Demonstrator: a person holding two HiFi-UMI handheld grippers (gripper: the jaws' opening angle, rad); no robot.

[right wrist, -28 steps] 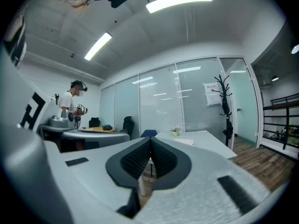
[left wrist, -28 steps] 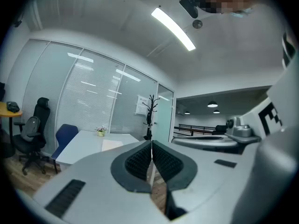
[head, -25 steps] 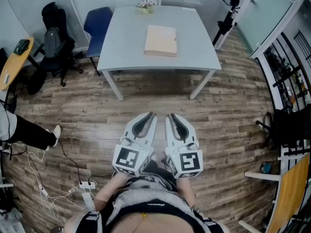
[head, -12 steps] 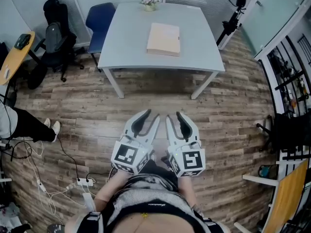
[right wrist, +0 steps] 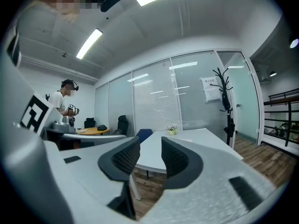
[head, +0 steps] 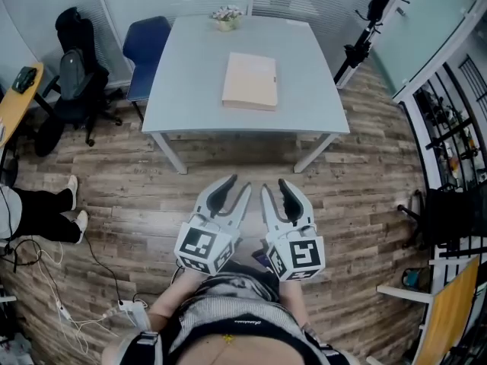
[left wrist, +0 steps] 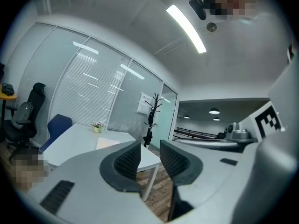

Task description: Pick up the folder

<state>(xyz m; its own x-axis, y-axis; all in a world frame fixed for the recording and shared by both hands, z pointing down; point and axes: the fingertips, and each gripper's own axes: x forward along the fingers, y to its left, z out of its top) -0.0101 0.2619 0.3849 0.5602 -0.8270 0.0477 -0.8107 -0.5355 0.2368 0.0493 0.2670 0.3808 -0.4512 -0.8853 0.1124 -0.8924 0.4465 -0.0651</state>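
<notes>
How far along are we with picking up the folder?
Done: nothing yet; the folder lies flat on the table, untouched. In hand: left gripper and right gripper hang over the floor short of the table, both empty with jaws apart, the right one's opening. Remaining: reach the table, grip the folder, lift it.

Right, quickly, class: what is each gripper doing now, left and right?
Left gripper: open, empty.
Right gripper: jaws opening, nothing between them.

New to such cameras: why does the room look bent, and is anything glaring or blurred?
Head view: the wide lens bows the floor planks; the folder is sharp. Left gripper view: dark corners, ceiling light blown white. Right gripper view: glass partition frames curve.
</notes>
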